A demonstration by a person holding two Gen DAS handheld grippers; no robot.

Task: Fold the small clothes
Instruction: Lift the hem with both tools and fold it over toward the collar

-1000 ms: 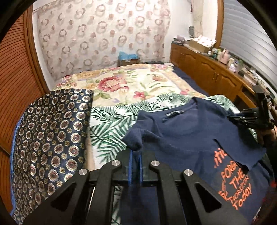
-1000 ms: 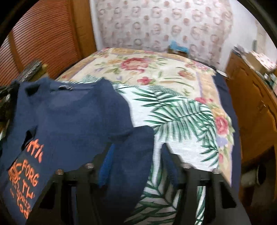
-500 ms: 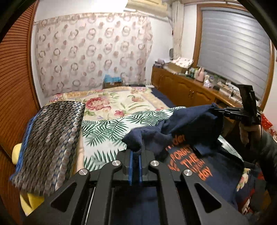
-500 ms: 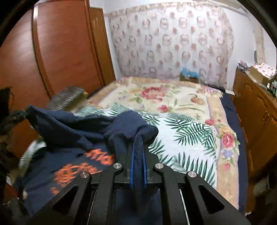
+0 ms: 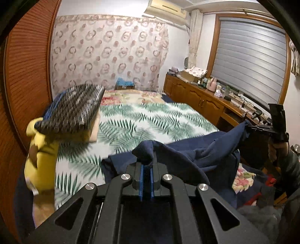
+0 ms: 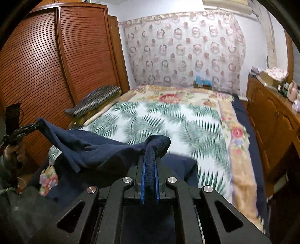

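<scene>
place: home bedroom | cues: bed (image 6: 168, 120), louvred wardrobe (image 6: 46, 62), sideboard (image 5: 196, 97), air conditioner (image 5: 165, 9)

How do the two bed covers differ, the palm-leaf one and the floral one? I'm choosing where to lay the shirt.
The palm-leaf cover shows green fronds on white; the floral cover shows pink and red blooms on cream. The palm-leaf cover lies nearer the grippers, partly under the navy shirt; the floral cover lies beyond it toward the curtain, with nothing on it that shows here. Both lie flat on the bed.
</scene>
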